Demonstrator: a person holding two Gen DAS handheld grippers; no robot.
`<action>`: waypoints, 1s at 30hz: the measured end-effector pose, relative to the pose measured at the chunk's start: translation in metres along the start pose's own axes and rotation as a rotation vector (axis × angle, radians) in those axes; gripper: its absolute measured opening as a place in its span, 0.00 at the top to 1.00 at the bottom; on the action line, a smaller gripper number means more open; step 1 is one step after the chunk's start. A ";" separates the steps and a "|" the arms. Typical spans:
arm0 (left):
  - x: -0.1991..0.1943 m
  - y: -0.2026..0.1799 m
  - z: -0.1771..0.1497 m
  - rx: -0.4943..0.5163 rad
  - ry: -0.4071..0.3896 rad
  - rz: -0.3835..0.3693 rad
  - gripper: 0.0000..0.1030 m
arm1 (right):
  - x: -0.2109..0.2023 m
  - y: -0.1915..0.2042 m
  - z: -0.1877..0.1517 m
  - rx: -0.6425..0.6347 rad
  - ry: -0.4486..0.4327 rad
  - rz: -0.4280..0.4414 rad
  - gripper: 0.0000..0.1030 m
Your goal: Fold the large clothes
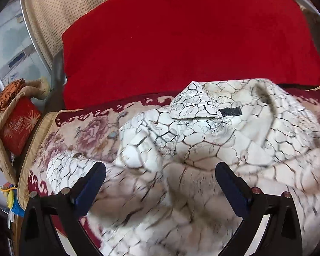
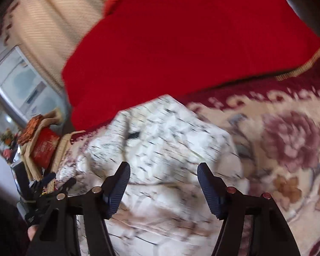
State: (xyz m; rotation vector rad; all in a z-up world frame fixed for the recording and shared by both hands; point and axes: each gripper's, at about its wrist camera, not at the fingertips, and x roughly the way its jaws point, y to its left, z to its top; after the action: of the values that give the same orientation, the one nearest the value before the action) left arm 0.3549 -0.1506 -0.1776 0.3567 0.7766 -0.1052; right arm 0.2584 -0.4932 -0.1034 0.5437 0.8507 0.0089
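Note:
A large white garment with a black cracked-line print lies rumpled on a floral bed cover. Its collar and a black neck label face up at the far side. My left gripper is open, its jaws wide apart just above the garment's middle, holding nothing. In the right wrist view the same garment is blurred. My right gripper is open over the garment near its right edge, holding nothing. The left gripper's body shows at the lower left.
A big red blanket lies behind the garment. The floral cover spreads to the right. At the left bed edge sit a red box in a beige bag, and a glass-fronted cabinet stands behind.

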 end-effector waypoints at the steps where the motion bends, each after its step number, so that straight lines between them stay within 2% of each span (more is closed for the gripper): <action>1: 0.004 -0.001 0.000 -0.004 0.005 0.009 0.01 | 0.003 -0.007 0.000 0.018 0.030 -0.027 0.33; 3: 0.011 -0.002 0.000 -0.022 0.014 0.009 0.01 | 0.001 -0.018 0.003 0.044 0.068 -0.028 0.33; 8: 0.010 -0.007 -0.006 0.000 -0.013 0.041 0.01 | -0.011 -0.048 0.005 0.089 0.079 -0.024 0.33; 12: 0.008 -0.005 -0.006 -0.016 -0.021 0.015 0.01 | -0.003 -0.057 -0.006 0.118 0.203 -0.022 0.32; 16: 0.005 -0.002 -0.006 -0.033 -0.036 0.002 0.01 | 0.018 -0.045 -0.020 0.098 0.287 -0.003 0.32; 18: 0.003 0.000 -0.005 -0.040 -0.044 -0.003 0.01 | 0.027 -0.036 -0.025 0.094 0.286 -0.017 0.31; 20: 0.001 0.001 -0.005 -0.044 -0.051 -0.008 0.01 | 0.035 -0.028 -0.029 0.090 0.275 -0.009 0.35; 22: -0.002 0.003 -0.005 -0.048 -0.063 -0.005 0.01 | 0.034 -0.015 -0.028 0.057 0.235 -0.017 0.52; 24: -0.003 0.005 -0.005 -0.056 -0.074 -0.003 0.01 | 0.031 -0.004 -0.026 0.014 0.187 -0.047 0.61; 28: -0.003 0.007 -0.005 -0.066 -0.079 -0.006 0.01 | 0.036 0.009 -0.023 -0.037 0.106 -0.112 0.61; 30: -0.003 0.007 -0.006 -0.063 -0.080 0.005 0.01 | 0.056 0.010 -0.026 -0.078 0.154 -0.159 0.62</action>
State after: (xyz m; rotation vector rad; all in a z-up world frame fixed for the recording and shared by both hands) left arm 0.3504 -0.1419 -0.1781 0.2925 0.6981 -0.0897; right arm 0.2789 -0.4607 -0.1522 0.4045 1.0381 -0.0621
